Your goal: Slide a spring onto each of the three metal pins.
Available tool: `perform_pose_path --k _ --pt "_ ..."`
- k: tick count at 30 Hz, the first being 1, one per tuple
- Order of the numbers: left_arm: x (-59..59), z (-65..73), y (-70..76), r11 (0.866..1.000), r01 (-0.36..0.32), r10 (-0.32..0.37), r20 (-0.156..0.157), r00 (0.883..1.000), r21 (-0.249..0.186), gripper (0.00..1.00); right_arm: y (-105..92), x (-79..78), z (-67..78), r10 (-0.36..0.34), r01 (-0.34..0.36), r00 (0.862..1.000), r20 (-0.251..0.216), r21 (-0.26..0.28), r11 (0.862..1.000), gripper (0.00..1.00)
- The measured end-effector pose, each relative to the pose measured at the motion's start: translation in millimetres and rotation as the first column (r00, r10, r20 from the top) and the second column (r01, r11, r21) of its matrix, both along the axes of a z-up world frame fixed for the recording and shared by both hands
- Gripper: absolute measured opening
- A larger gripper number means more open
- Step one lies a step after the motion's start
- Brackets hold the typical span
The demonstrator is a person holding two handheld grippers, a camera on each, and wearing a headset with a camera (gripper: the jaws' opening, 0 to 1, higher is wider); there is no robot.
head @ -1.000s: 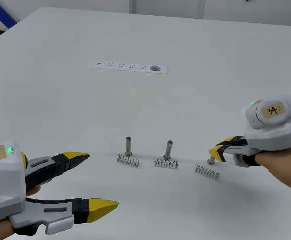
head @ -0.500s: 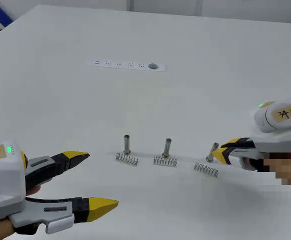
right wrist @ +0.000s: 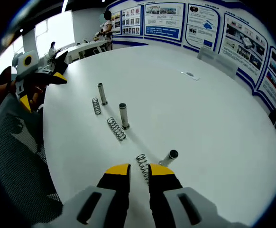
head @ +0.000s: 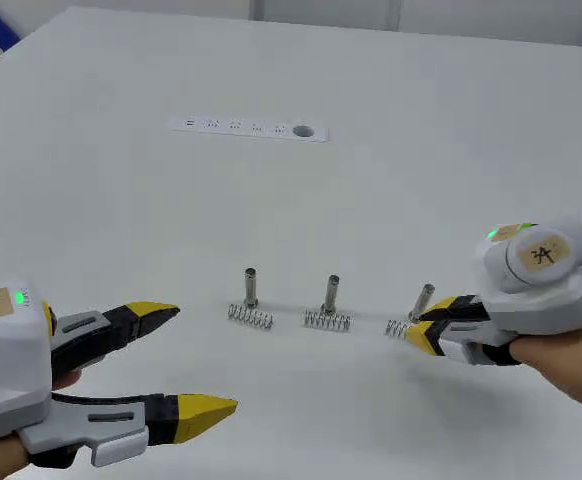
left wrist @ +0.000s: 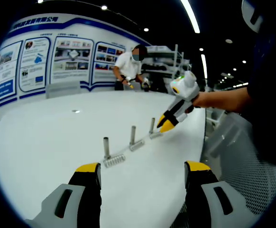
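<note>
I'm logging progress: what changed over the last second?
The right gripper moved from beside the right pin to the right spring, jaws now flanking its end; whether it grips is unclear. Left gripper stays open; left pin, middle pin, left spring, middle spring unmoved.

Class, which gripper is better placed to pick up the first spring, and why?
Right. The right gripper has its parted jaws astride one end of the rightmost spring; the left gripper hangs open, well apart from every spring.
</note>
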State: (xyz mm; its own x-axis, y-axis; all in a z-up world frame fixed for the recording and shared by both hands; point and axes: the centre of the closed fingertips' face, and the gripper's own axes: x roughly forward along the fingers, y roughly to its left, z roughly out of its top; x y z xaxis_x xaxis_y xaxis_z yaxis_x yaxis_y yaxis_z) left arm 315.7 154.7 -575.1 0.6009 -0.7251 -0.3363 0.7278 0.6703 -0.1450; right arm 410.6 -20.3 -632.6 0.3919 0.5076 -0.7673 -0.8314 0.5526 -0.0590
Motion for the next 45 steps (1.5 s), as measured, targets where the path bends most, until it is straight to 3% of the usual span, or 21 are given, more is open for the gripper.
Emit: perform_pose_path --k 4,6,10,13,19,23,30,39,45 --pt "-0.8 -0.4 1.5 1.000 -0.003 0.003 -0.001 1.000 0.000 0.73 9.3 4.8 -3.9 0.079 -0.075 0.996 0.043 -0.078 0.994 0.16" --pt "-1.2 -0.3 2.4 1.000 -0.007 0.007 -0.001 1.000 -0.001 0.72 13.9 5.5 -8.3 0.108 -0.103 0.993 0.040 -0.110 0.989 0.15" --pt "-1.4 -0.1 4.3 1.000 -0.013 0.013 0.000 1.000 -0.003 0.72 17.9 5.1 -16.8 0.186 -0.178 0.982 0.023 -0.195 0.964 0.15" --pt "-1.8 -0.6 5.1 1.000 -0.018 0.018 -0.002 1.000 -0.006 0.72 19.4 6.5 -21.7 0.210 -0.207 0.978 -0.009 -0.224 0.952 0.15" --pt "-2.4 -1.2 5.6 1.000 -0.021 0.021 -0.004 1.000 -0.007 0.72 15.4 5.8 -32.0 0.261 -0.276 0.961 -0.091 -0.294 0.915 0.15" --pt "-2.1 -0.7 6.8 1.000 -0.024 0.024 -0.003 1.000 -0.007 0.72 17.2 6.8 -33.2 0.270 -0.291 0.956 -0.111 -0.298 0.909 0.13" --pt "-3.3 0.9 5.7 1.000 -0.020 0.020 -0.001 1.000 -0.006 0.72 15.2 4.4 -32.7 0.268 -0.297 0.954 -0.135 -0.299 0.907 0.12" --pt "-5.1 3.6 -3.0 1.000 0.010 -0.010 0.001 1.000 -0.005 0.70 19.8 1.5 -6.6 0.226 -0.236 0.971 -0.073 -0.193 0.952 0.12" --pt "-4.2 5.3 -5.8 1.000 0.024 -0.024 0.005 1.000 -0.005 0.70 22.1 1.5 9.9 0.194 -0.195 0.981 -0.020 -0.120 0.974 0.12"
